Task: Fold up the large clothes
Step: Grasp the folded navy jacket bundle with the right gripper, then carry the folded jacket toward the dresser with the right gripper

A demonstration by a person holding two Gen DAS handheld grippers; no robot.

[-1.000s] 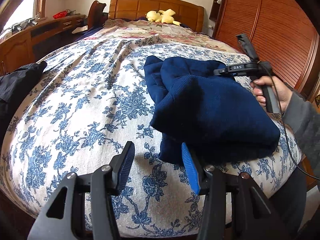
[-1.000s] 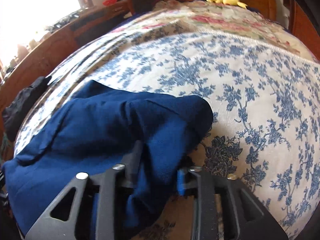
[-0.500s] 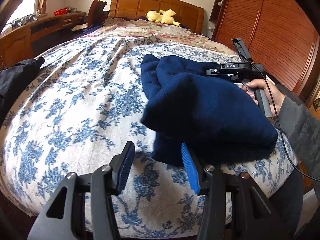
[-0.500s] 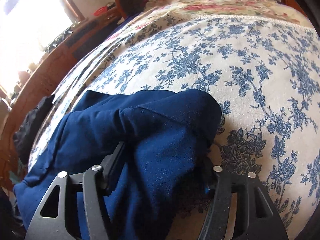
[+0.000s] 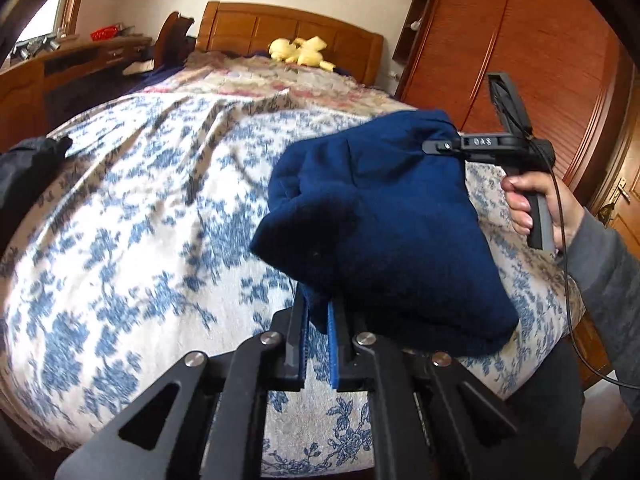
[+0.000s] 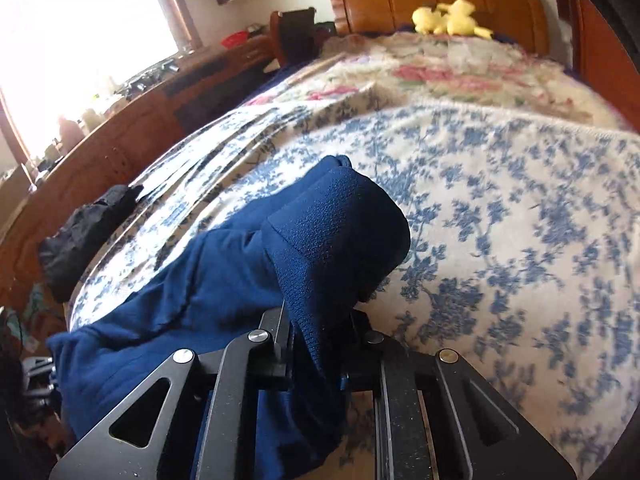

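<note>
A navy blue garment (image 5: pixel 380 220) hangs bunched above the floral bedspread (image 5: pixel 120 220), held at two places. My left gripper (image 5: pixel 316 312) is shut on its lower edge, and a fold of cloth shows between the blue pads. The jaws of my right gripper (image 6: pixel 318 320) are closing with a thick fold of the navy garment (image 6: pixel 320 240) pressed between them. In the left wrist view a hand (image 5: pixel 532 200) holds the right gripper's handle at the garment's upper right corner, where the fingertips are buried in cloth.
A black garment (image 5: pixel 28 172) lies at the bed's left edge. A yellow plush toy (image 5: pixel 300 52) sits by the wooden headboard (image 5: pixel 288 28). A wooden wardrobe (image 5: pixel 540 60) stands on the right and a long desk (image 6: pixel 120 128) runs along the left.
Both grippers have closed on the navy garment. The left one stood open short of its edge before. The garment has risen off the bedspread, its right corner highest.
</note>
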